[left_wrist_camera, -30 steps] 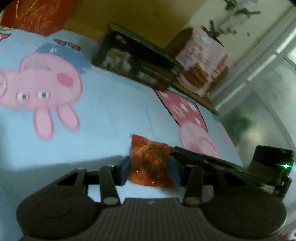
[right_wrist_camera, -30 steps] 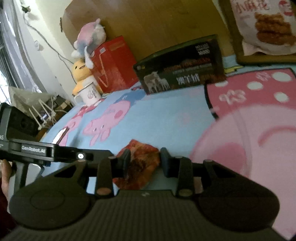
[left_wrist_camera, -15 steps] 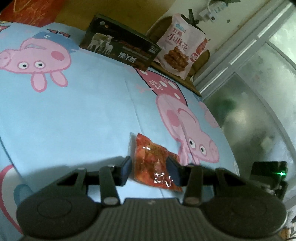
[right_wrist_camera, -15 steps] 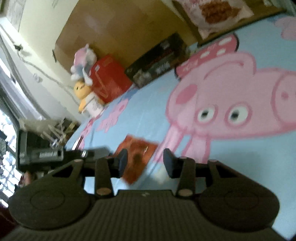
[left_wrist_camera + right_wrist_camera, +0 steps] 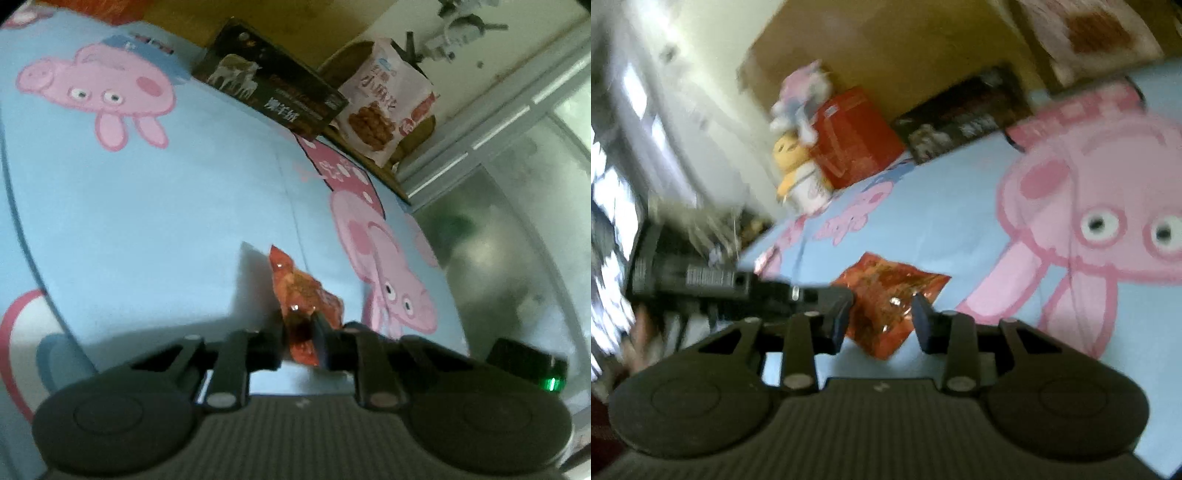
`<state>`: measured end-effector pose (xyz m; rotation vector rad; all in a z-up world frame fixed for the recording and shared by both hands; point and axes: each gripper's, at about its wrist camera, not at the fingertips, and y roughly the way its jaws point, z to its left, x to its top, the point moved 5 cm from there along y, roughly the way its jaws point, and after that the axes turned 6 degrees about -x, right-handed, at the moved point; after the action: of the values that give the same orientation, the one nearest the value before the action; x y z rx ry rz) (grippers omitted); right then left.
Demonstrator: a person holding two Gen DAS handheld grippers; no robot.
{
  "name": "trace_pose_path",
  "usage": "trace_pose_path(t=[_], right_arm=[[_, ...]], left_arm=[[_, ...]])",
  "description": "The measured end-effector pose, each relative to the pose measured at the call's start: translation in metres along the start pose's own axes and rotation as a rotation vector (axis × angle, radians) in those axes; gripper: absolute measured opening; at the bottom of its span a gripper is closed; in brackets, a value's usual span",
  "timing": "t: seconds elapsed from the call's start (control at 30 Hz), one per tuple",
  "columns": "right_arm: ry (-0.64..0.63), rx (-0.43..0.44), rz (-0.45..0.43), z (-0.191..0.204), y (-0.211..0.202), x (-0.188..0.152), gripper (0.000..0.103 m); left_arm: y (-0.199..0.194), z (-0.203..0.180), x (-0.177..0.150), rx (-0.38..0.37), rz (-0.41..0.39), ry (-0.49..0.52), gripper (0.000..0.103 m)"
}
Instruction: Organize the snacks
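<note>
Left wrist view shows the left hand-held gripper [image 5: 301, 338] pinched tight on the near end of a red snack packet [image 5: 304, 295], its far end sticking up and away over the blue cartoon-pig bed sheet [image 5: 184, 206]. Holding it by one edge looks like a way to lift the thin, floppy packet off the soft bed. A moment ago those fingers stood apart on either side of the packet as it lay flat; now they have closed on it and it is tilted up. From the right wrist view, the right hand-held gripper [image 5: 882, 319] is spread wide with nothing in it, the packet just ahead between its fingers; it was nearer the packet before. Against the headboard sit a dark box [image 5: 269, 96] and a pale snack bag [image 5: 388, 103], perhaps where snacks are gathered.
</note>
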<state>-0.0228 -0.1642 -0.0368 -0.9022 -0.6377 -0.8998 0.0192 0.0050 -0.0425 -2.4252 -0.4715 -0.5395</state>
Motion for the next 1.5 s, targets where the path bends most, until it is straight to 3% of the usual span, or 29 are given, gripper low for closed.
trace_pose_path(t=[0.1, 0.2, 0.3, 0.4, 0.53, 0.63, 0.8, 0.9, 1.03, 1.1, 1.23, 1.5], right_arm=[[-0.178, -0.039, 0.001, 0.016, -0.004, -0.006, 0.063], [-0.329, -0.103, -0.003, 0.029, 0.0, -0.011, 0.065], [-0.399, -0.142, -0.014, 0.032, 0.005, -0.014, 0.069], [-0.386, -0.134, -0.024, 0.027, 0.008, -0.012, 0.07], [-0.316, -0.098, -0.024, 0.019, 0.006, -0.007, 0.071], [-0.234, 0.004, -0.014, 0.021, 0.003, -0.005, 0.071], [-0.03, 0.172, -0.062, 0.004, -0.012, 0.006, 0.072], [0.099, 0.215, -0.063, -0.009, -0.013, 0.011, 0.061], [0.173, 0.161, -0.027, -0.023, -0.006, 0.01, 0.028], [0.186, 0.117, 0.002, -0.024, 0.0, 0.006, 0.027], [0.085, 0.022, -0.01, -0.013, 0.0, 0.004, 0.025], [0.032, -0.039, -0.021, -0.008, 0.001, 0.004, 0.023]], left_arm=[[-0.001, 0.001, 0.004, -0.025, 0.002, -0.033, 0.013], [-0.003, -0.002, 0.01, -0.091, 0.007, -0.07, 0.008], [-0.008, -0.009, 0.014, -0.147, 0.001, -0.089, 0.008], [-0.012, -0.014, 0.016, -0.156, -0.005, -0.075, 0.008], [-0.016, -0.017, 0.017, -0.239, 0.005, -0.113, 0.008], [-0.019, -0.023, 0.019, -0.257, -0.005, -0.091, 0.008], [-0.02, -0.02, 0.019, -0.189, -0.016, -0.057, 0.008], [-0.018, -0.016, 0.017, -0.154, -0.016, -0.045, 0.008], [-0.014, -0.017, 0.015, -0.076, -0.017, 0.005, 0.009], [-0.008, -0.02, 0.01, -0.014, -0.007, 0.054, 0.009], [0.006, -0.027, 0.002, 0.123, -0.007, 0.176, 0.011], [0.011, -0.028, -0.004, 0.176, -0.005, 0.21, 0.011]])
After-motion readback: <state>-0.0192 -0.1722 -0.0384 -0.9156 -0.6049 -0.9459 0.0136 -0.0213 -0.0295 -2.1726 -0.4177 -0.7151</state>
